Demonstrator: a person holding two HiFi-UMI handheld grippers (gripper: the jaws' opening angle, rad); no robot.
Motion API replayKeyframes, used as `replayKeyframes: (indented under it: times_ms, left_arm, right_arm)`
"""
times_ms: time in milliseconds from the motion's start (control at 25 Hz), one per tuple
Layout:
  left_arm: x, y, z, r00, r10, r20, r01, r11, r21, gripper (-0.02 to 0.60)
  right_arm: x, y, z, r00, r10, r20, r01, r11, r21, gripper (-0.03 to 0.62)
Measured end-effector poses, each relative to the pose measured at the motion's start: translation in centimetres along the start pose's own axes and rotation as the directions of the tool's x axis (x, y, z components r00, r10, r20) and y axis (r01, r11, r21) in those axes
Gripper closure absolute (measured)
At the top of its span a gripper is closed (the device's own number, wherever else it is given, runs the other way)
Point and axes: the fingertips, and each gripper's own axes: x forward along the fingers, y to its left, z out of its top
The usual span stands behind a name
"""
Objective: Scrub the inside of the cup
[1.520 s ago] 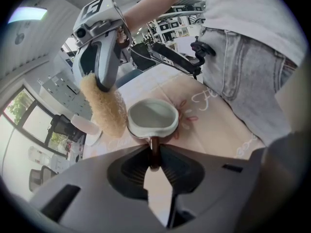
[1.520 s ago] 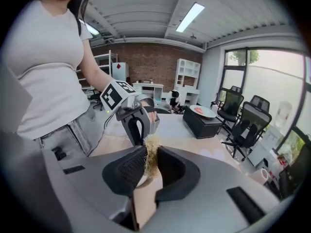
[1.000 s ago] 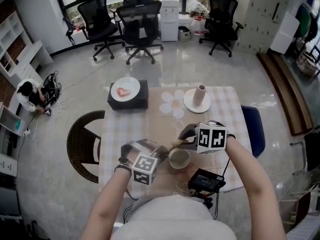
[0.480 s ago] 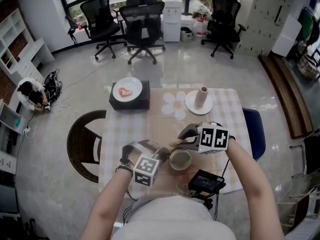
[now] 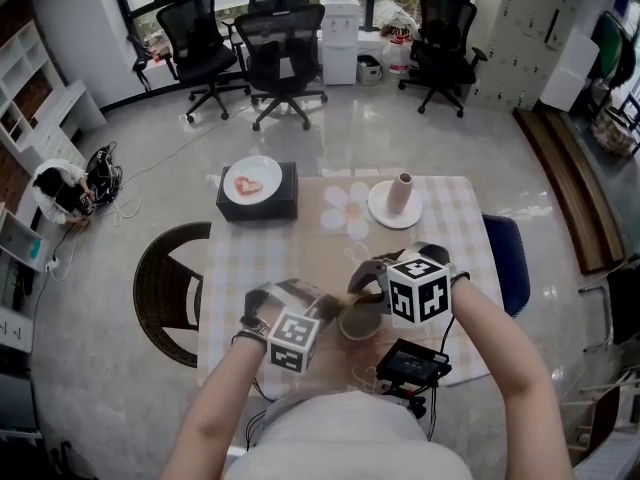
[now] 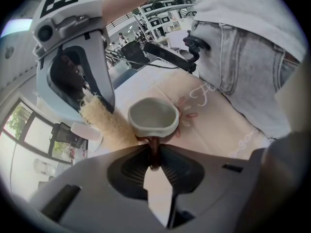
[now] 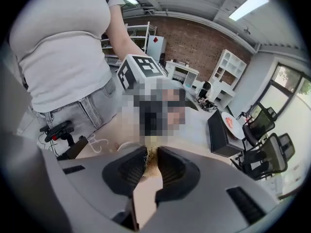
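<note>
A pale cup (image 6: pixel 153 116) with a brown handle stands on the checked tablecloth (image 5: pixel 440 223). My left gripper (image 6: pixel 154 153) is shut on that handle, and the cup's hollow faces up with nothing in it. My right gripper (image 7: pixel 151 160) is shut on a straw-coloured loofah scrubber (image 6: pixel 106 123). The scrubber slants down just beside the cup's rim, outside the hollow. In the head view the right gripper (image 5: pixel 364 290) leans over the cup (image 5: pixel 358 324) and hides part of it, with the left gripper (image 5: pixel 330 314) at the cup's left.
A white plate with a small vase (image 5: pixel 394 203) stands at the table's far side. A black box (image 5: pixel 256 193) with a plate on it sits far left. A black device (image 5: pixel 412 361) lies at the near edge. A brown chair (image 5: pixel 165 288) is left, a blue one (image 5: pixel 508 258) right.
The right gripper has rolled, so its marker cube now faces more upward, and it has shifted nearer over the cup. The left gripper and cup have stayed put.
</note>
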Motion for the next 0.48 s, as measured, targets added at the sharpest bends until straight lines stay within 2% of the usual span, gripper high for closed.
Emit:
replayKeyframes:
  times_ms: [120,200,320,480]
  left_arm:
    - [-0.1,0.0,-0.1,1.000,-0.002,-0.011,0.002,1.000,0.010,0.515]
    - [-0.1,0.0,-0.2,1.000,-0.002,-0.012,0.002,1.000,0.011,0.515]
    - [-0.1,0.1,0.0,1.000,0.001,-0.011,-0.001,1.000,0.013,0.515]
    - [-0.2,0.3,0.1,1.000,0.006,-0.016,-0.006,1.000,0.023,0.515]
  right_arm:
    - [0.7,0.0,0.0,0.999,0.029,-0.031,-0.029,1.000,-0.010,0.528]
    - [1.1,-0.3,0.0,0.998,0.055,-0.039,-0.055,0.998,0.021,0.528]
    - [1.6,-1.4,-0.6,0.995,0.102,-0.019,-0.098,0.982,0.163,0.528]
    - [2.1,-3.1,-1.8,0.985,0.171,0.019,-0.166,0.913,0.373,0.528]
